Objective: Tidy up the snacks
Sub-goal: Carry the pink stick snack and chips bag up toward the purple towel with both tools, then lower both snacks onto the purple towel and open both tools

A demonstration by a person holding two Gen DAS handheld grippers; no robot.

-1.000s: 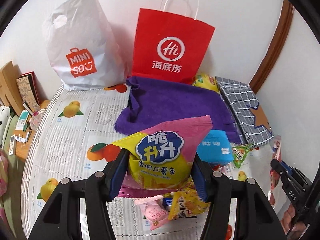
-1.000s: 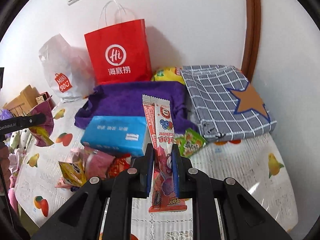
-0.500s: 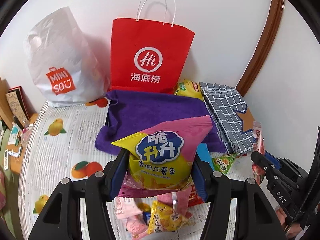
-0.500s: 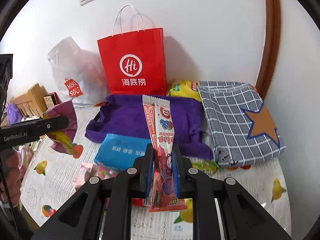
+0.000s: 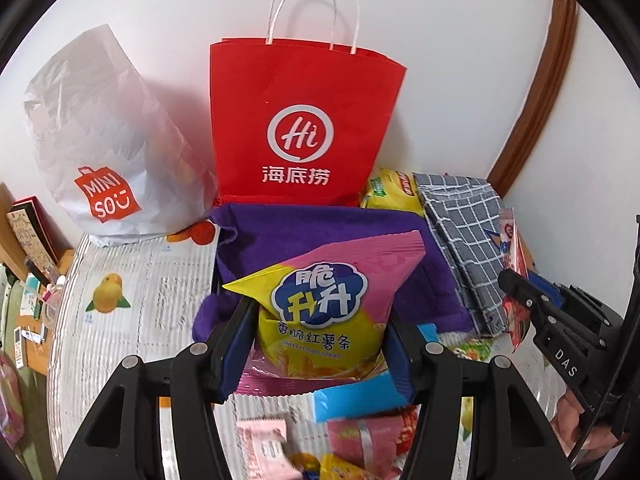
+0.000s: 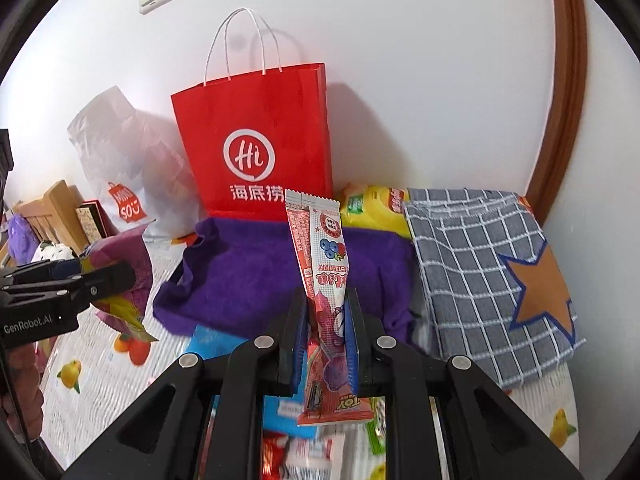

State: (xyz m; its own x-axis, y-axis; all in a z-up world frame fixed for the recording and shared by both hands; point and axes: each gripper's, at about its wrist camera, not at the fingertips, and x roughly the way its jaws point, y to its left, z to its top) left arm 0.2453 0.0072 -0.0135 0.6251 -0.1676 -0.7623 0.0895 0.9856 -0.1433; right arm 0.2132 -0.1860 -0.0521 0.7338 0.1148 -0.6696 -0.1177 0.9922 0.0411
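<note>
Left gripper [image 5: 318, 344]: jaws pressed on the lower half of the sweet potato stick bag [image 5: 324, 300], label facing camera, bag upright and lifted clear of the table. Pinch sits low on the puffy body, probably so the sealed top leads when it is dropped in somewhere

Right gripper [image 6: 324, 340]: jaws nearly together, pinching the slim candy pack [image 6: 324, 280] around its middle; pack stands upright, lower end hanging below the jaws. Both snacks carried at once (judgement: transfer step, toward a container at the back)

Beneath both grippers: leftover loose snacks [image 5: 352, 436] on the fruit-print tablecloth [image 5: 120, 280], with a blue pack [image 5: 360, 396] among them. Blurred, contents not readable

Mid-field: purple cloth [image 6: 248, 272] lying flat, directly between the grippers and the bags. Grey checked cloth with star [image 6: 500, 280] to its right, a yellow chip bag [image 6: 372, 208] behind their junction

Far: red paper bag [image 5: 304, 120] upright against the wall, handles up, mouth narrow; white plastic bag [image 5: 100, 136] beside it on the left. Cannot tell which is the target. Narrow red mouth could snag the wide bag
</note>
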